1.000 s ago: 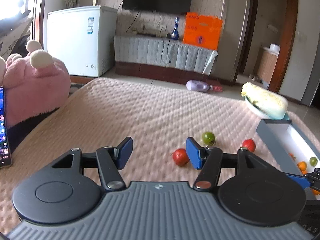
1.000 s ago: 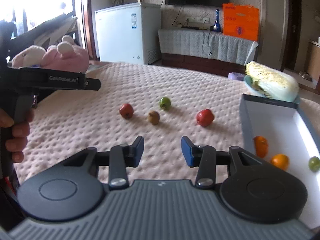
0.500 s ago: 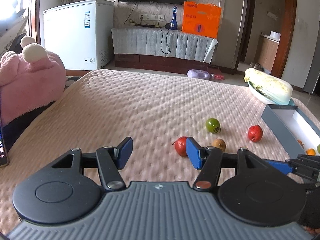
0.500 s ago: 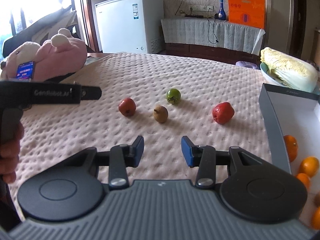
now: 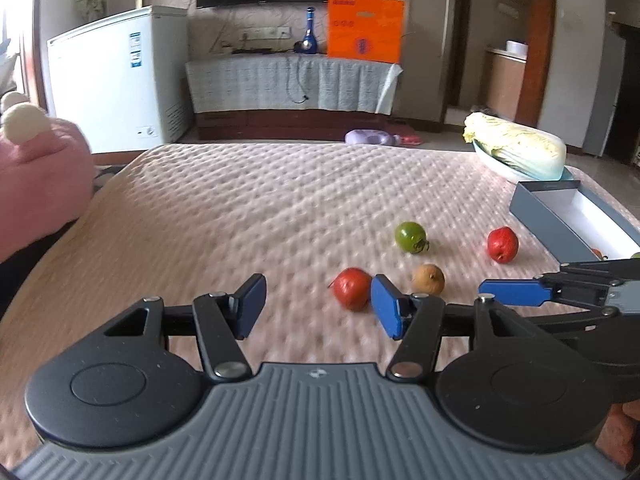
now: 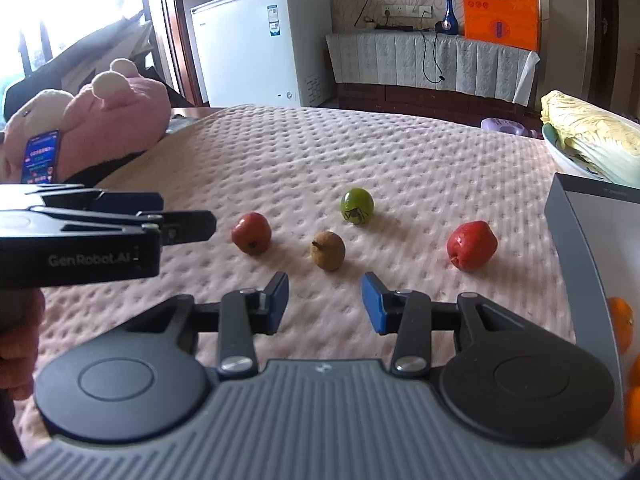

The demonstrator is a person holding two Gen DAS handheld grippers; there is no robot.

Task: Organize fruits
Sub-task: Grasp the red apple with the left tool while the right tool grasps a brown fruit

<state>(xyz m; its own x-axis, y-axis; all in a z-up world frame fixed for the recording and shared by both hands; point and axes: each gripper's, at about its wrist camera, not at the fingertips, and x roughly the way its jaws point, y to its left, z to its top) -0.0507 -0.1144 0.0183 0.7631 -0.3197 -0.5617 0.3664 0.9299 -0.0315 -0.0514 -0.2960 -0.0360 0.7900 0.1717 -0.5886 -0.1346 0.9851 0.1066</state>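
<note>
Several fruits lie on the pink quilted table: a dull red apple, a brown pear, a green fruit and a bright red apple. A grey box with a white inside at the right holds oranges. My left gripper is open and empty, just short of the dull red apple. My right gripper is open and empty, just short of the pear.
A cabbage on a plate sits behind the box. A pink plush toy and a phone lie at the left. A white freezer stands beyond the table.
Both grippers have moved forward toward the fruits, which now look larger and closer. The left view has swung right, so the pear shows beside the dull red apple. Both stay open.
</note>
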